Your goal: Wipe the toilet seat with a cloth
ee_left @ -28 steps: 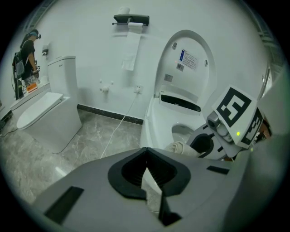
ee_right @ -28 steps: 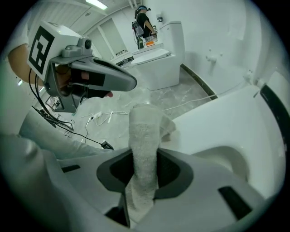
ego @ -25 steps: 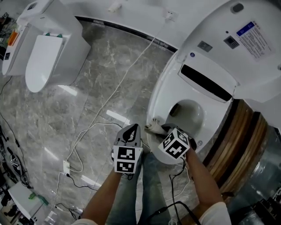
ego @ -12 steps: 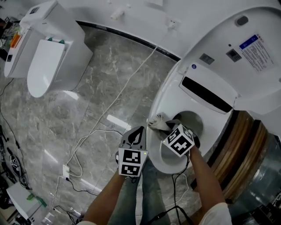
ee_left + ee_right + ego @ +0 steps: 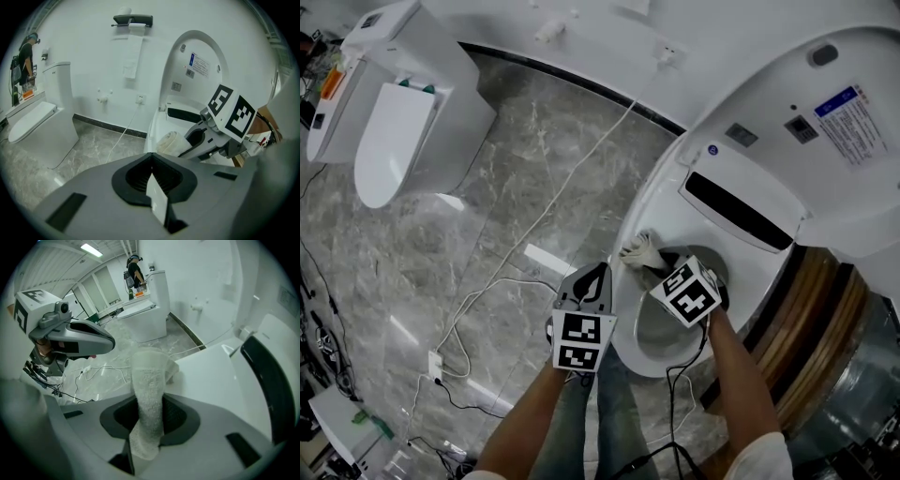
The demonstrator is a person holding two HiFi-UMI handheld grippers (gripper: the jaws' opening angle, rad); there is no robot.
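The cloth (image 5: 639, 253) lies bunched on the left rim of the toilet seat (image 5: 661, 208), about midway along that side, and is clamped in the right tool (image 5: 147, 418), whose jaws are clenched on a fold of it. Within the last second it has been carried from the front of the seat toward the hinge end, so the front-left stretch is judged to be wiped, while the hinge end and the far side of the seat are judged still to be done. The left tool (image 5: 152, 180) is clenched on nothing and is held just off the seat's front edge. Behind the seat the lid (image 5: 806, 122) stands raised.
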